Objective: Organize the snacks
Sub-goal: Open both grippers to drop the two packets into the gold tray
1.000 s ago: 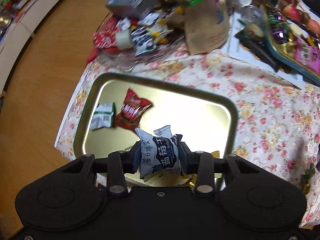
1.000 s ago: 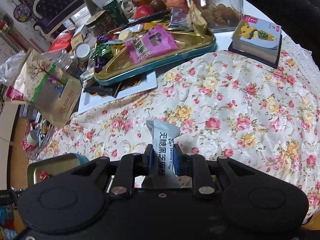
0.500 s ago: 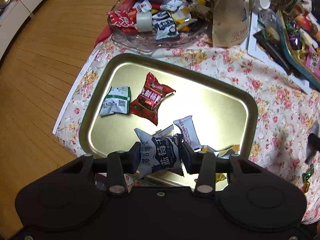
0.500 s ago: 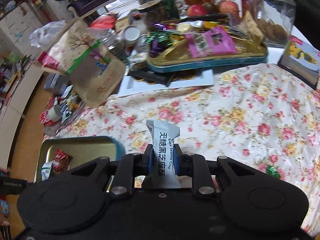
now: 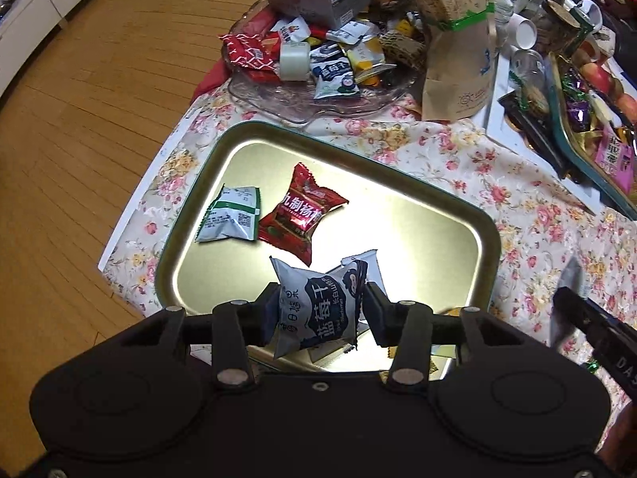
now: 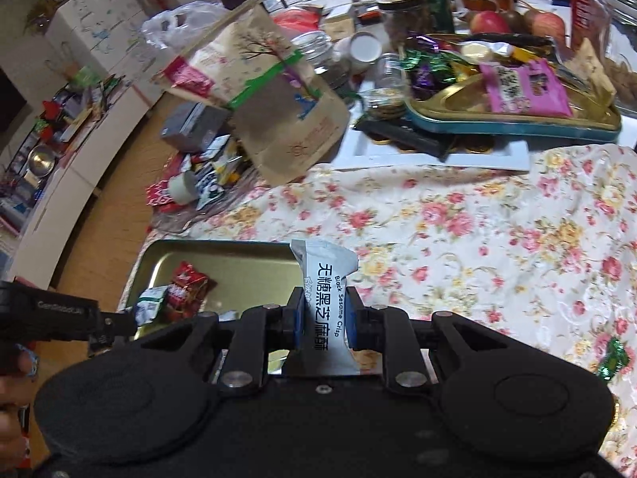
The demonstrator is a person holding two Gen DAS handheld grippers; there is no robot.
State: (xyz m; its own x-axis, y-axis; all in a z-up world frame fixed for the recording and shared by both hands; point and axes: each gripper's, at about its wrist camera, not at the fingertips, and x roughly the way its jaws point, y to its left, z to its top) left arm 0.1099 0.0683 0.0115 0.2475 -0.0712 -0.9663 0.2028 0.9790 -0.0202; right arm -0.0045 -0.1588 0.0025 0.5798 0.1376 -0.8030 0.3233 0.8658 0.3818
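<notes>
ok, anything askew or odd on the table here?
Yes. The brown paper bag leans tilted over the glass dish of snacks rather than standing upright. One green candy lies stray on the floral cloth, outside any tray.

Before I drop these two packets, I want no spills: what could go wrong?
1. The left gripper is opening over the tray's near edge; the blue packet could land on the packets already below it and slide.
2. The right gripper grips the sesame packet beside the tray, over the cloth; released here, it likely misses.
3. Both grippers are close together and could bump.
</notes>
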